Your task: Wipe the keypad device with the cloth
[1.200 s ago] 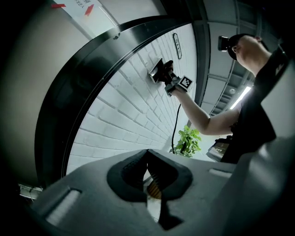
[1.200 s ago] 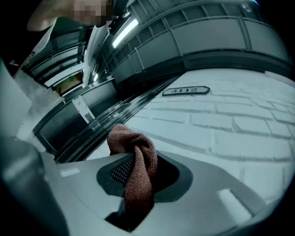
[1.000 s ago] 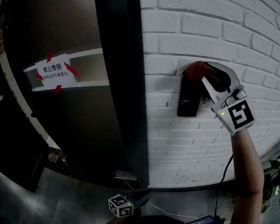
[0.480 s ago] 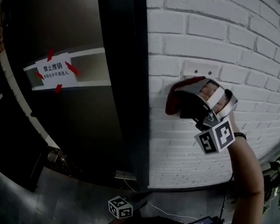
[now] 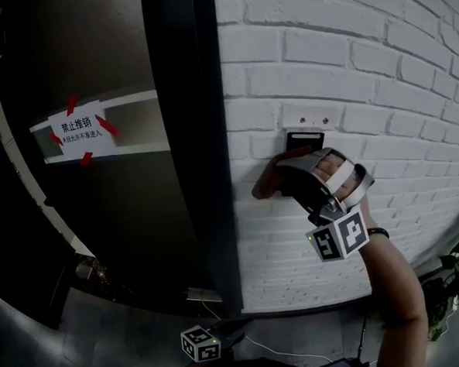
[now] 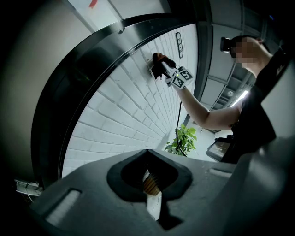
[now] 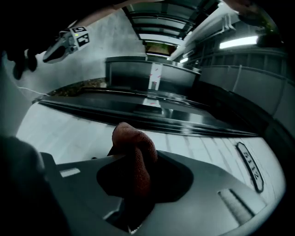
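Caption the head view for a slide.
Right gripper holds a red cloth against the keypad device on a white brick wall beside a dark door.

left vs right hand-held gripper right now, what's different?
The right hand-held gripper is clamped on the red cloth; the left hand-held gripper is shut on nothing. The right one is up at the keypad device on the brick wall; the left one sits low, away from it. Both have their jaws closed.
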